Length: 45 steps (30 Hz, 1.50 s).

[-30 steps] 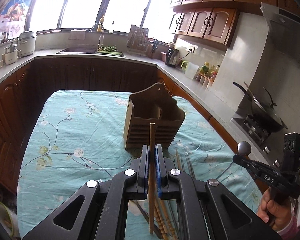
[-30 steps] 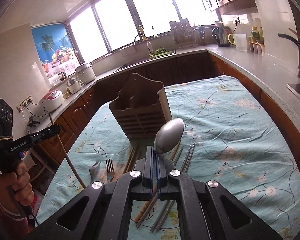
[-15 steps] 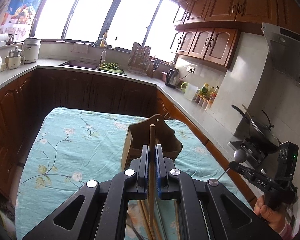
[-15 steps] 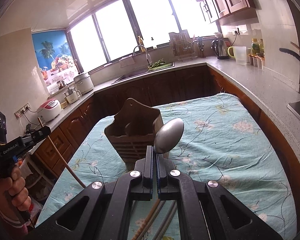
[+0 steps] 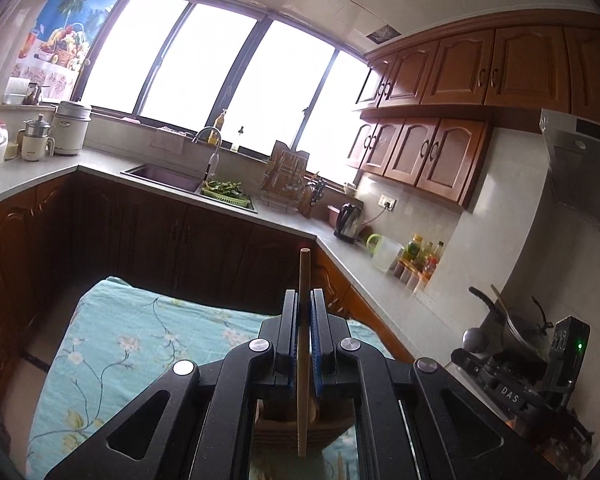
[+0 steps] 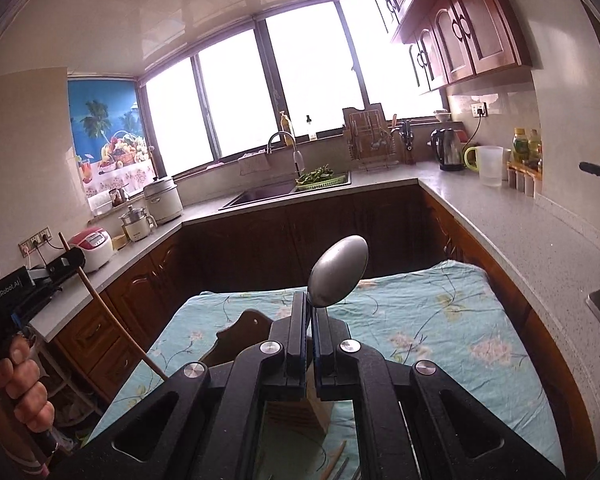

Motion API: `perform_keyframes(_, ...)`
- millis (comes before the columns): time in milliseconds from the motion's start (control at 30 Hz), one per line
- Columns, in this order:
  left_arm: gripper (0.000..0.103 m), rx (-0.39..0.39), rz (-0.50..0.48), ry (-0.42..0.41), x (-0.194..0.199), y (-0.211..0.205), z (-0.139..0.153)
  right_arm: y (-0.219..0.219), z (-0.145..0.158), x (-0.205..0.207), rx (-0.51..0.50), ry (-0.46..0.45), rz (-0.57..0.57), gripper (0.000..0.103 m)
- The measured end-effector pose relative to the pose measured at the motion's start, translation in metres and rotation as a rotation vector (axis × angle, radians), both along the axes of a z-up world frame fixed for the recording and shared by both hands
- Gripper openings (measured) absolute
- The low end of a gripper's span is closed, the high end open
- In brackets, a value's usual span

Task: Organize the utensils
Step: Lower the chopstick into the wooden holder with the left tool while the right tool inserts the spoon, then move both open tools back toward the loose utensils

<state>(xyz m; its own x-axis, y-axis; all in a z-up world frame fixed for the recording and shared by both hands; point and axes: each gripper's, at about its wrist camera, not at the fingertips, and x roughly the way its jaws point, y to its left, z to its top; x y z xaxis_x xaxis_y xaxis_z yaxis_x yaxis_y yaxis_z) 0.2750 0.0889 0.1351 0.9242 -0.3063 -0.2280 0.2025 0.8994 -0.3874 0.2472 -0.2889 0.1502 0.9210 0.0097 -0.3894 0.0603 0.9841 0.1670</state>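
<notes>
My left gripper (image 5: 304, 304) is shut on a wooden chopstick (image 5: 303, 356) that stands upright between its blue pads, tip above the fingers. Below it, seen through the gripper frame, is the wooden utensil holder (image 5: 296, 428). My right gripper (image 6: 311, 312) is shut on a metal spoon (image 6: 339, 272), bowl up above the fingertips. The holder's (image 6: 240, 334) top and slatted front show just under and left of it. In the right wrist view the left gripper (image 6: 66, 262) appears at the far left with its chopstick (image 6: 112, 320) slanting down. The right gripper (image 5: 476, 350) with the spoon bowl shows in the left wrist view.
The table carries a turquoise floral cloth (image 6: 420, 320). A few chopsticks (image 6: 334, 460) lie on it in front of the holder. Dark wood cabinets and a grey counter (image 6: 512, 224) ring the table, with a sink (image 5: 168, 176), kettle (image 6: 449, 149) and wok (image 5: 516, 328).
Both grippers have risen and tilted upward with their utensils; the holder has slid from the middle of each view down under the fingers, and the loose utensils on the cloth have mostly left view.
</notes>
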Motion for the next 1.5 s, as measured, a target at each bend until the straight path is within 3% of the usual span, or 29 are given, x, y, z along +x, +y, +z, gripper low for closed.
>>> perform_keyframes(200, 0.004, 0.014, 0.059, -0.017, 0.046, -0.009, -0.029, 0.01, -0.025, 0.04, -0.044, 0.047, 0.0, 0.002)
perform_keyframes(467, 0.004, 0.019, 0.086, 0.054, 0.091, -0.034, -0.097, 0.013, -0.078, 0.07, -0.049, 0.137, 0.013, 0.002)
perform_keyframes(633, 0.005, 0.045, 0.066, 0.102, 0.114, -0.047, -0.123, 0.011, -0.097, 0.076, -0.028, 0.168, 0.031, 0.002)
perform_keyframes(867, 0.006, 0.055, 0.033, 0.14, 0.138, -0.056, -0.121, 0.016, -0.101, 0.075, -0.015, 0.18, 0.046, 0.002)
perform_keyframes(1067, 0.006, 0.057, 0.026, 0.148, 0.13, -0.04, -0.107, 0.013, -0.098, 0.077, 0.005, 0.187, 0.047, 0.002)
perform_keyframes(1133, 0.008, 0.058, 0.021, 0.155, 0.126, -0.036, -0.11, 0.012, -0.097, 0.075, 0.013, 0.177, 0.042, 0.008)
perform_keyframes(1233, 0.028, 0.056, 0.017, 0.163, 0.123, -0.035, -0.108, 0.01, -0.093, 0.07, 0.022, 0.164, 0.037, 0.012)
perform_keyframes(1267, 0.029, 0.06, 0.02, 0.159, 0.119, -0.033, -0.106, 0.008, -0.092, 0.068, 0.028, 0.161, 0.035, 0.015)
perform_keyframes(1333, 0.038, 0.063, 0.02, 0.158, 0.115, -0.033, -0.103, 0.005, -0.089, 0.063, 0.041, 0.154, 0.029, 0.036)
perform_keyframes(1367, 0.042, 0.064, 0.023, 0.161, 0.112, -0.033, -0.103, 0.003, -0.089, 0.06, 0.048, 0.148, 0.024, 0.041)
perform_keyframes(1400, 0.05, 0.061, 0.028, 0.158, 0.109, -0.031, -0.102, 0.002, -0.088, 0.056, 0.055, 0.14, 0.017, 0.048)
perform_keyframes(1500, 0.08, 0.08, 0.067, 0.16, 0.092, -0.029, -0.102, -0.003, -0.083, 0.044, 0.078, 0.121, 0.001, 0.057)
